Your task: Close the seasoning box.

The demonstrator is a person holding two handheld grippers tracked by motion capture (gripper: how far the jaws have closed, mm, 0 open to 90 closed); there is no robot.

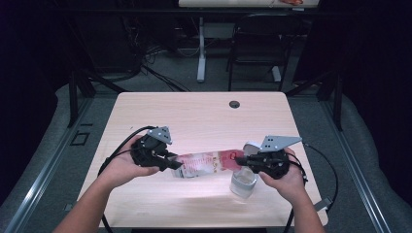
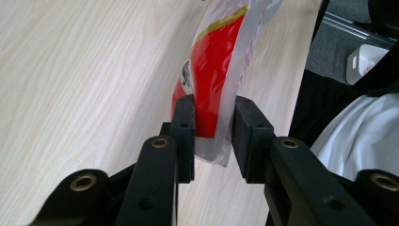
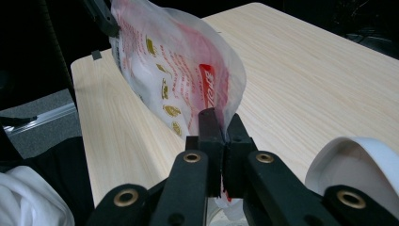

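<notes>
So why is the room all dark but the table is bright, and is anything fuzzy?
High view: light falls on the table, the room behind stays dim, and the bag looks washed out. Left gripper view: the left claw is soft, the table bends. Right gripper view: the bag is sharper, the white cup rim blurred.

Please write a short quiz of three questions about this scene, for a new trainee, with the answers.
1. True or false: the right tongs are shut on the plastic bag.
2. What stands on the table below the right tongs? A) a clear cup B) a metal bowl C) a book
3. How is the bag held?

Key
1. True; the jaws pinch one end of the bag.
2. A, the clear cup.
3. It is held between both tongs, above the table; the left tongs have the other end between their jaws, with a gap at one jaw.
</notes>
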